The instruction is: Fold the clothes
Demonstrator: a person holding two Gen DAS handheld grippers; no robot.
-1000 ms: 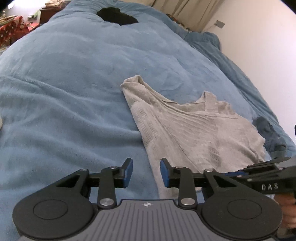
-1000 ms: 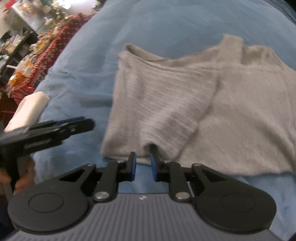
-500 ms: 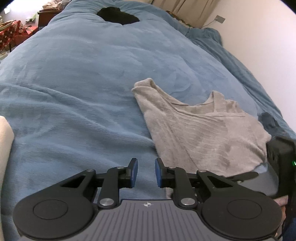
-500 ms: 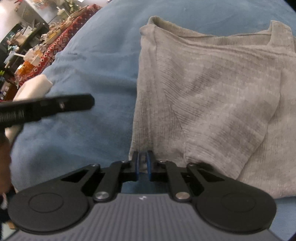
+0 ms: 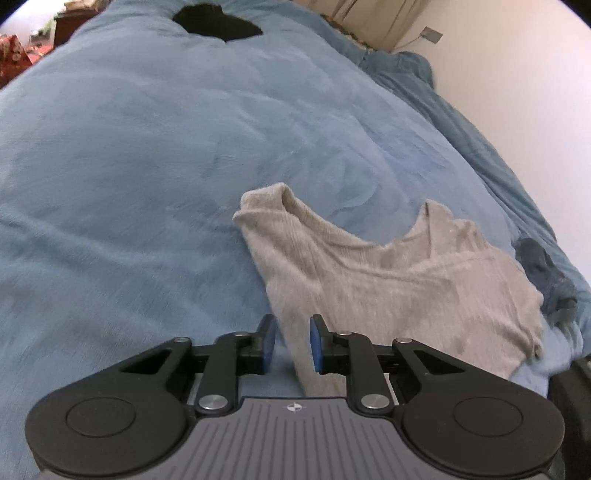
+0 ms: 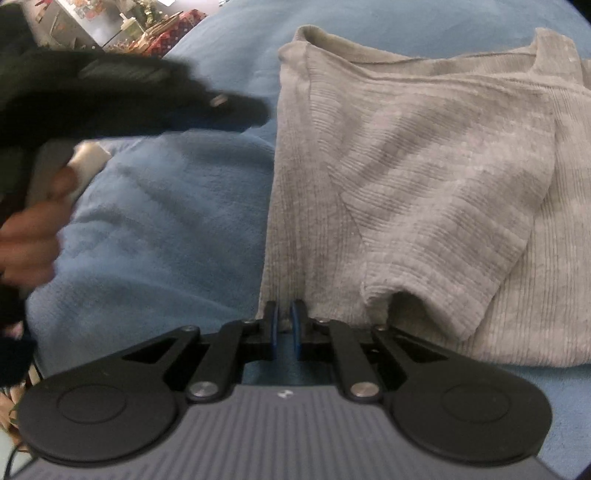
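Right gripper [image 6: 284, 325]: jaws nearly closed, pinching the near hem of the grey knit sweater [image 6: 424, 177] close to its left edge; a sliver of fabric sits between the blue pads, so I log it as gripping the hem, though the contact is partly hidden by the fingers. Left gripper [image 5: 288, 343]: jaws apart, holding nothing, straddling the sweater's [image 5: 388, 288] near-left corner, with the cloth edge running between the pads but not clamped. The sweater lies flat on the blue fleece blanket [image 5: 147, 166], neckline away from the grippers. One sleeve [image 6: 436, 221] is already folded in across the body, cuff near the hem. Judgement: early-to-middle of the fold. Sleeve tuck on one side looks done; the far-right side runs out of frame, so its state is unclear. Left to do: secure the second hem corner, carry hem toward neckline, flatten. A black garment [image 5: 218, 24] lies far up the bed, apparently unfolded.
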